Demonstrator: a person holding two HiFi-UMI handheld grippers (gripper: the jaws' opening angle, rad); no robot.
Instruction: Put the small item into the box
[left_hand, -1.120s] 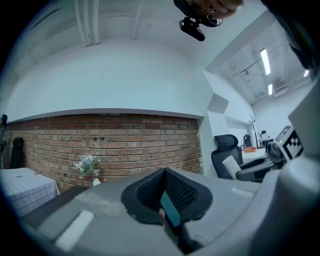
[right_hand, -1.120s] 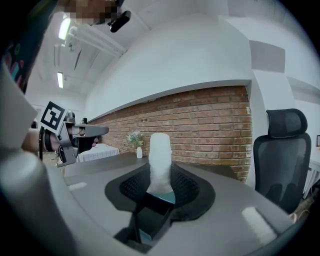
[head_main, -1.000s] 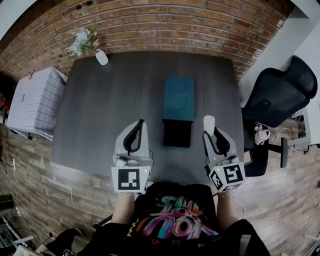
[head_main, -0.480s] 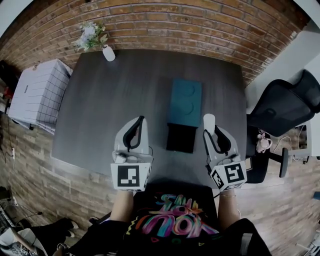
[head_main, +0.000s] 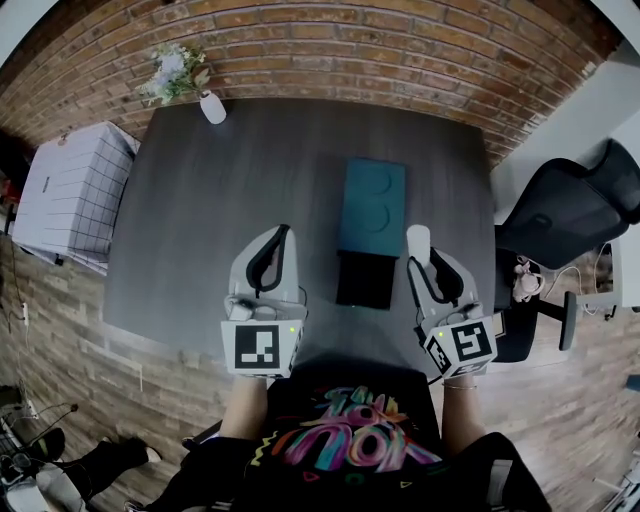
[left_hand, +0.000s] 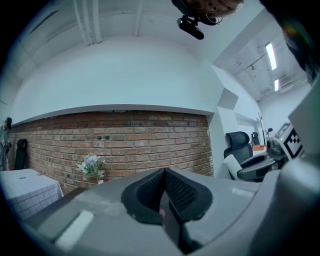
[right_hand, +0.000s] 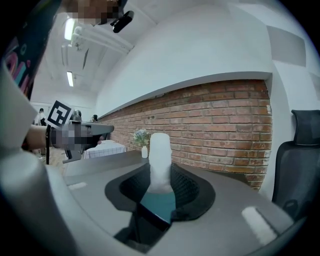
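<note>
Dark table (head_main: 200, 200) holds a teal box (head_main: 372, 208). Your right gripper (head_main: 424, 266) clamps the white item (head_main: 418, 243); your left gripper (head_main: 281, 238) is closed, empty.

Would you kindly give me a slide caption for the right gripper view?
Right tool grips a white item, teal box visible between its jaws.

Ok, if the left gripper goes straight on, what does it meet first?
Probably nothing close: the left gripper points across bare table, between vase and box; the brick wall would come first.
</note>
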